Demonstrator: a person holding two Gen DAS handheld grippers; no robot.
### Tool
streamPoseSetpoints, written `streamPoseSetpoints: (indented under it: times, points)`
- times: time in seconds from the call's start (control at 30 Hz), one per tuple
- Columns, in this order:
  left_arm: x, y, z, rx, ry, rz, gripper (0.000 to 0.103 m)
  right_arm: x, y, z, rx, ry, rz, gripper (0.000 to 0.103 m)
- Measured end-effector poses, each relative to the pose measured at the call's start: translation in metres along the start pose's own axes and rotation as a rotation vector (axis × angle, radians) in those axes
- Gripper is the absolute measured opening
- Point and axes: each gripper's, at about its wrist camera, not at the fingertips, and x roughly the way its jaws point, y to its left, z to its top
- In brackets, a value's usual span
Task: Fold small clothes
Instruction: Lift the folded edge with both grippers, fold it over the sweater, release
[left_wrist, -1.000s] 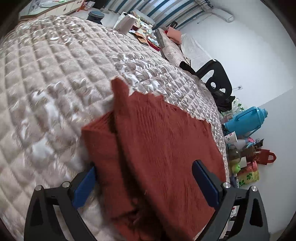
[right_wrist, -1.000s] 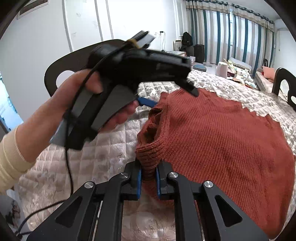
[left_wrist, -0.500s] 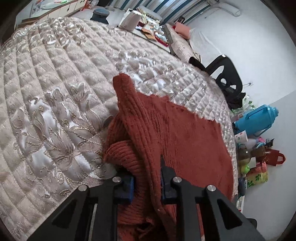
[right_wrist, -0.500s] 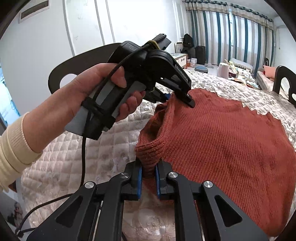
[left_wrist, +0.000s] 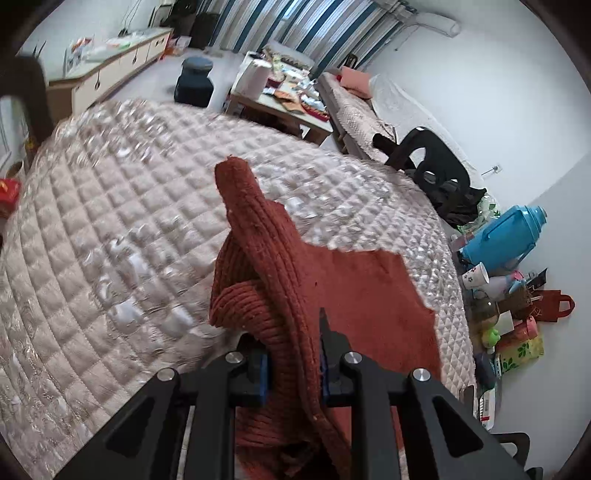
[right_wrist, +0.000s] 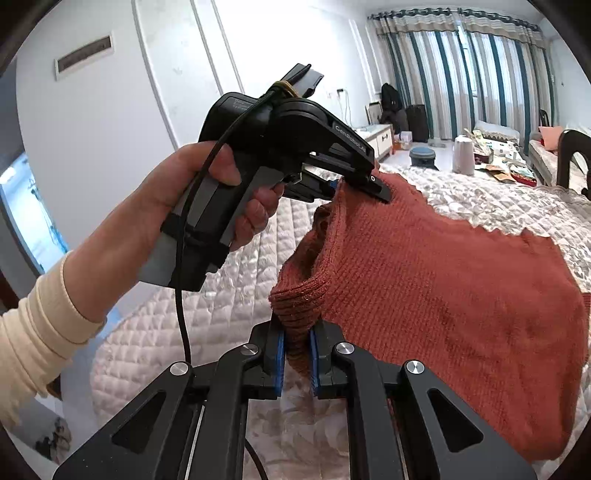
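Gripping one end of the rust-red knitted sweater (right_wrist: 443, 295) with both tongs: right tongs (right_wrist: 297, 360) clenched on the ribbed edge, left tongs (left_wrist: 293, 363) clamped on a bunched fold beside it. Lifting that end off the quilted bed cover (left_wrist: 110, 240), the far half lying flat on it. Judging by this, only starting the first fold; laying over, smoothing and further folds all remaining.

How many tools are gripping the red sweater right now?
2. The right tool pinches the ribbed edge nearest its camera; the left tool, held in a hand, clamps the sweater farther along that edge, lifting it off the quilt.
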Motion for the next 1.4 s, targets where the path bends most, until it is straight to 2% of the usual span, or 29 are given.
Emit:
streamPoseSetpoints:
  times: [0.33, 0.57, 0.83, 0.97, 1.13, 1.3, 1.37, 1.4]
  points:
    - [0.028, -0.097, 0.005, 0.096, 0.014, -0.044, 0.022, -0.058, -0.052, -0.007, 0.151, -0.097, -0.031, 0.010]
    - [0.061, -0.156, 0.001, 0.161, 0.052, -0.041, 0.022, -0.089, -0.085, -0.020, 0.242, -0.137, -0.074, 0.010]
    - [0.109, -0.191, -0.011, 0.207, 0.120, -0.013, 0.022, -0.108, -0.113, -0.039, 0.322, -0.138, -0.115, 0.010]
    - [0.129, -0.203, -0.020, 0.256, 0.123, 0.052, 0.023, -0.117, -0.125, -0.052, 0.361, -0.127, -0.149, 0.010]
    - [0.152, -0.210, -0.029, 0.260, 0.169, 0.059, 0.025, -0.120, -0.132, -0.065, 0.379, -0.091, -0.201, 0.010]
    - [0.165, -0.218, -0.034, 0.277, 0.177, 0.079, 0.034, -0.122, -0.137, -0.076, 0.411, -0.051, -0.212, 0.010]
    - [0.168, -0.221, -0.034, 0.276, 0.180, 0.078, 0.042, -0.122, -0.143, -0.077, 0.434, -0.044, -0.206, 0.010]
    - [0.168, -0.222, -0.034, 0.274, 0.178, 0.076, 0.051, -0.122, -0.146, -0.078, 0.444, -0.037, -0.213, 0.010]
